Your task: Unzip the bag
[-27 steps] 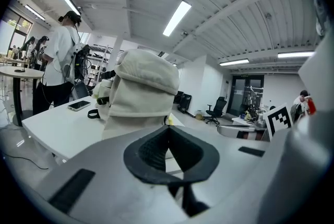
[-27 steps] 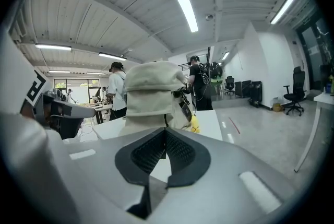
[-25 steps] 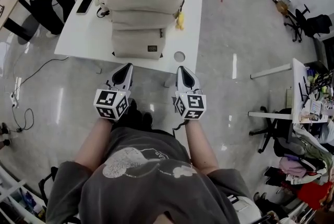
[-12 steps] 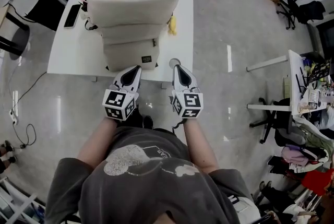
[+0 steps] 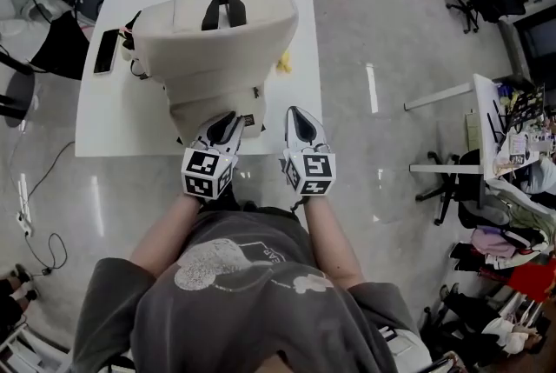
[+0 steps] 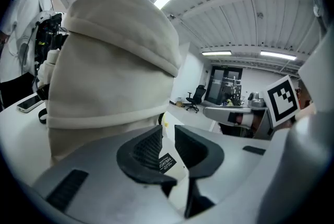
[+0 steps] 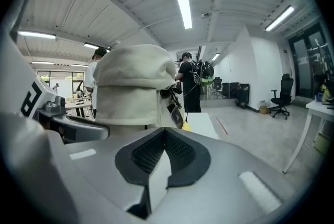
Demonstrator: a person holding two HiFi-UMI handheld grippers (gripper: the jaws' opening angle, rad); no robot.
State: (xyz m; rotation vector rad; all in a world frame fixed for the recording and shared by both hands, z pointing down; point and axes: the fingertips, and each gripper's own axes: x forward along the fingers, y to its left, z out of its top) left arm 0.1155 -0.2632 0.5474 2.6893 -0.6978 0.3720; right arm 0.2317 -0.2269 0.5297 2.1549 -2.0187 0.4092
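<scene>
Both tools have closed in on the bulky cream fabric backpack [image 5: 217, 41] standing on the white bench [image 5: 95, 110], and the left tool [image 5: 228, 128] is opening its empty jaws by the lower pocket while the right tool [image 5: 297, 117] sits shut and empty, so a zipper grab looks near.

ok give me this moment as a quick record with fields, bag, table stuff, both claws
bag: cream backpack on the white table, black handle on top, no open zip visible
left claw: at the bag's lower front pocket, jaws opening, black label shows in the gap, nothing pinched
right claw: jaws together, empty, just right of the bag near the table's front edge
also on table: phone left of the bag, small yellow thing right of it
stage: unzipping apparently not begun
</scene>
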